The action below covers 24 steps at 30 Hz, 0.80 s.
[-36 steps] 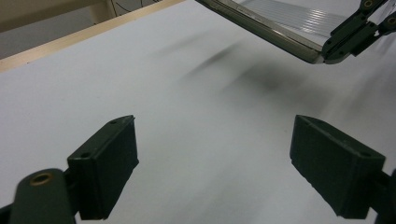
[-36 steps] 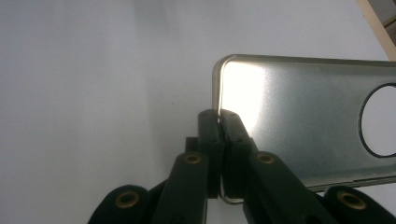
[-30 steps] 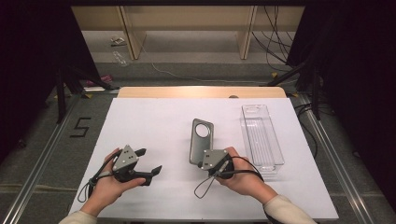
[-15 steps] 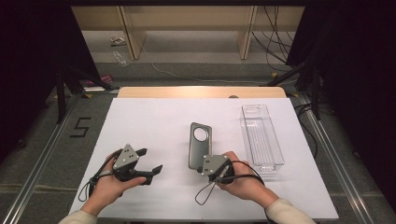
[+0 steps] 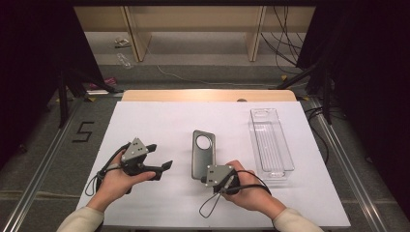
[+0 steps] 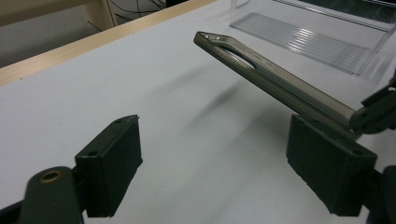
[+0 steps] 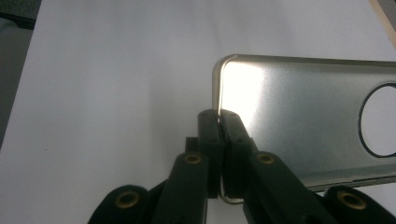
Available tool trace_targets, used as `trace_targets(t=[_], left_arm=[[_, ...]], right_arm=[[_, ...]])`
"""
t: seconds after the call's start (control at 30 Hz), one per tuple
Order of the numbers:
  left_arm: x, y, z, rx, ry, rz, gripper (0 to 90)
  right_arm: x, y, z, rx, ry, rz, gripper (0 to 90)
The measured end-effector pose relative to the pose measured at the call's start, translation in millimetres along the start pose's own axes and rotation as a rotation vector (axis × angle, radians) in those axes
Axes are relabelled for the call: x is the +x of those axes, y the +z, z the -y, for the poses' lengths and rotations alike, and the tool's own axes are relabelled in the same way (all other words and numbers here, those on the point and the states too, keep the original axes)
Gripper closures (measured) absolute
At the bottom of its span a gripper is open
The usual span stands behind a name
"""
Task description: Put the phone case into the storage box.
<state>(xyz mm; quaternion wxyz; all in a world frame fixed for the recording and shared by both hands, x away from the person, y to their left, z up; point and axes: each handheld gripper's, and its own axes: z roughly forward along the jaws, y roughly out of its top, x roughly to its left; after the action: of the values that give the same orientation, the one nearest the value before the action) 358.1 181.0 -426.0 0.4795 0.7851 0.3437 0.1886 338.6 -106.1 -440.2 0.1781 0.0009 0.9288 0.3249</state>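
Clearly the right gripper (image 7: 219, 140) has its two jaws pressed together on the near short edge of the phone case (image 5: 202, 153), a thin grey shell with a round camera hole. In the left gripper view the case slopes upward from the pinched end, and its far end is off the white table (image 5: 159, 121), with a shadow below it. It reaches forward from the right gripper, away from the person.

The left gripper (image 6: 224, 154) has its jaws wide apart and nothing between them. The case passes ahead of it and a little above, near its right jaw.

I judge the case to be light and rather stiff, because it keeps a straight line while it is held at one end only. Its surface is smooth and shiny, so it may slip or turn in such a small grip at the rim. A hold on the long side edges, near the middle, looks safer.

A clear plastic tray (image 5: 270, 140) lies beyond the right gripper, on its right side, apart from the case.
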Motion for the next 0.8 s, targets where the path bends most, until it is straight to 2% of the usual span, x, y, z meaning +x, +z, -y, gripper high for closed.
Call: trace_targets(t=[0.07, 0.27, 0.33, 0.5, 0.8], left_arm=[[1.7, 3.1, -3.4, -0.003, -0.013, -0.002, 16.9], [2.3, 13.5, -12.0, 0.009, -0.03, -0.002, 15.1], [1.8, 18.1, -14.3, 0.016, -0.038, -0.002, 14.7], [0.5, 31.6, -20.7, 0.044, -0.05, 0.018, 14.2], [-4.7, 52.7, -36.5, 0.07, -0.05, 0.028, 14.9]], right_arm=[[-0.3, 0.4, -0.3, -0.006, -0.013, -0.006, 89.2], [1.8, 0.6, -1.3, -0.004, -0.003, -0.006, 89.2], [1.2, 1.0, -1.8, -0.01, -0.013, -0.003, 89.2], [2.8, 1.1, -3.0, -0.011, -0.003, -0.012, 89.2], [3.1, 2.1, -4.5, -0.022, -0.013, -0.008, 89.2]])
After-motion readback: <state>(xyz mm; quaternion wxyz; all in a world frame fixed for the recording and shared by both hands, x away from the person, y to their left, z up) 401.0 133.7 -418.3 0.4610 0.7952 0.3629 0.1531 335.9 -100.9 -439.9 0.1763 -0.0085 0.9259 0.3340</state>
